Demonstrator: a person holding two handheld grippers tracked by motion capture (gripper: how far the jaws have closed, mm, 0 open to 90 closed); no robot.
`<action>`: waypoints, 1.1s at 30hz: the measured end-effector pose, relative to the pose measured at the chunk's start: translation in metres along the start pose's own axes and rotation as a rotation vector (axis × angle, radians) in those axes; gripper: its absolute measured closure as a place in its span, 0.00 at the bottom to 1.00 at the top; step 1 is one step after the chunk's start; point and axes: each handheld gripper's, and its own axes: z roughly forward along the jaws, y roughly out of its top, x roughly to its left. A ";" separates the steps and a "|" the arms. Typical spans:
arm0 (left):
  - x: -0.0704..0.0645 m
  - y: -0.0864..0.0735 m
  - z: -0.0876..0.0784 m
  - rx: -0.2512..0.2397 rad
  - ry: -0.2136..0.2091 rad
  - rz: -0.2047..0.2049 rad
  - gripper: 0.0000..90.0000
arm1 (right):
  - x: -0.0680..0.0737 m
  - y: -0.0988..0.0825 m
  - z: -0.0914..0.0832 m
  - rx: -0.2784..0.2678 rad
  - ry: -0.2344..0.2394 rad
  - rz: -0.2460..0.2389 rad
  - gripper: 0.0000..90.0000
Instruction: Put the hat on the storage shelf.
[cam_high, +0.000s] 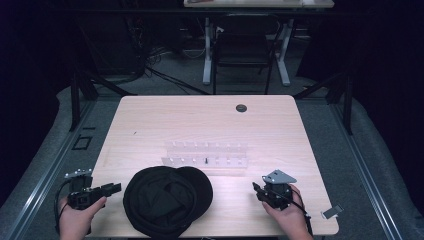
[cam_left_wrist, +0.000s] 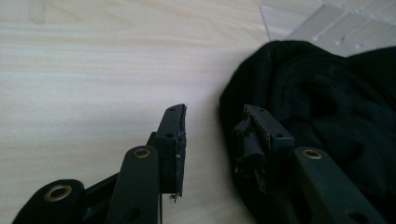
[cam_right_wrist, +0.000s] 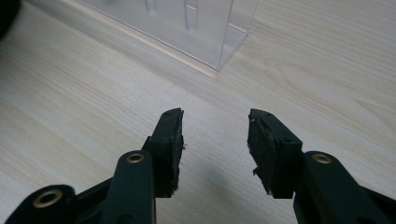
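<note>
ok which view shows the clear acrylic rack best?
High view: the whole clear rack is visible, lying beyond the black cap on the table. Right gripper view catches just one end corner; left gripper view just an edge at top right.

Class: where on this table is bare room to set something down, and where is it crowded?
Free: the far half beyond the clear rack, around the dark hole. Crowded: the near edge, black hat between left gripper and right gripper.

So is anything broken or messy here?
A bit. The rubbery pads on both grippers' fingers look torn and ragged, worst on the left gripper finger. The black cap lies crumpled by the clear rack. Nothing is spilled.
</note>
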 end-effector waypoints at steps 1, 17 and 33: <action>-0.001 0.000 0.000 0.016 -0.005 -0.002 0.67 | -0.001 0.000 0.000 -0.005 0.003 0.003 0.61; -0.016 -0.006 -0.008 0.166 -0.047 -0.042 0.66 | -0.001 -0.001 0.001 -0.005 0.008 0.017 0.61; -0.020 -0.018 0.007 0.217 -0.082 -0.087 0.85 | -0.003 -0.001 0.000 -0.011 0.017 0.036 0.61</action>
